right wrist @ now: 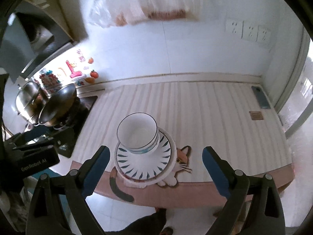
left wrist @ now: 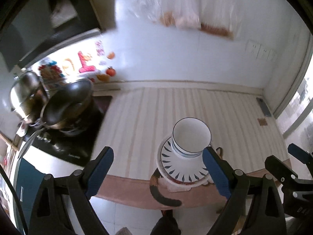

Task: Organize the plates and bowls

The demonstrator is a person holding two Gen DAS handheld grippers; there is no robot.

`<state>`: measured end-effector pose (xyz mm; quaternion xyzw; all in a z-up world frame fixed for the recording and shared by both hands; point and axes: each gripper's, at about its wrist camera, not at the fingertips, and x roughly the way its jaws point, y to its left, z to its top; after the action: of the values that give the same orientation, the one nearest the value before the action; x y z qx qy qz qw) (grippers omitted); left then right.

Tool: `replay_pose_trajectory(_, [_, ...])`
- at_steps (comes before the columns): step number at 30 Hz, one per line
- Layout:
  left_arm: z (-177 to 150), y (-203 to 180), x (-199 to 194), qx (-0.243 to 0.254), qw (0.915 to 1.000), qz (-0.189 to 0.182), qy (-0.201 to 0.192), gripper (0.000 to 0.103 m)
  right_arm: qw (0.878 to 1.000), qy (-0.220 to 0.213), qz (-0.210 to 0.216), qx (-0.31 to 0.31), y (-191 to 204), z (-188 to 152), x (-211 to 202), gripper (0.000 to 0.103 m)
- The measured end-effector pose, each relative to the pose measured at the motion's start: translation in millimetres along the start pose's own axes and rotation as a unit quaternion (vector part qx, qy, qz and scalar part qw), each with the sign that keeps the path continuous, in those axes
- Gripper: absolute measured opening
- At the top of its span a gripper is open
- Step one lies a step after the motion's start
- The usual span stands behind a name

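Note:
A white bowl with a blue rim (left wrist: 190, 137) (right wrist: 138, 132) stands in a stack on a white plate with blue leaf marks (left wrist: 183, 167) (right wrist: 144, 163), which lies on a larger white plate (left wrist: 176, 185) (right wrist: 145, 179) near the front edge of the striped table (left wrist: 156, 113) (right wrist: 205, 117). My left gripper (left wrist: 158, 168) is open and empty, held above and in front of the stack. My right gripper (right wrist: 154, 166) is open and empty too, over the table's front edge; it also shows at the right edge of the left wrist view (left wrist: 289, 168).
A cat picture (right wrist: 182, 160) on the cloth lies under the stack. A stove with a dark wok (left wrist: 66, 105) (right wrist: 56, 105) and a steel pot (left wrist: 25, 92) is at the left. A phone (right wrist: 261, 98) and a small brown square (right wrist: 256, 115) lie at the far right.

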<state>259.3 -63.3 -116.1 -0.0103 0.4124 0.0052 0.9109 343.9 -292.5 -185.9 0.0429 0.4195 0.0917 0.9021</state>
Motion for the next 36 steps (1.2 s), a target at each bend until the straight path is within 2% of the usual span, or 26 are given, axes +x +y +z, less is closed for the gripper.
replay_pose_trajectory(8, [-43, 12, -87, -0.021, 0.9991, -0.009, -0.037, 0.102, 0.996, -0.081, -0.019, -0.026, 13, -52, -111, 0.098])
replay_pose_trajectory(16, [-78, 28, -136, -0.026, 0.998, -0.008, -0.056, 0.102, 0.99, -0.132, -0.043, -0.036, 38, -96, -198, 0.099])
replay_pose_trajectory(24, [-100, 42, -162, -0.013, 0.9978, -0.006, -0.065, 0.102, 0.989, -0.138, -0.039, -0.03, 64, -128, -231, 0.1])
replay_pose_trajectory(36, [-113, 52, -180, -0.005, 0.9971, -0.002, -0.076, 0.102, 0.99, -0.136, -0.038, -0.013, 75, -146, -237, 0.1])
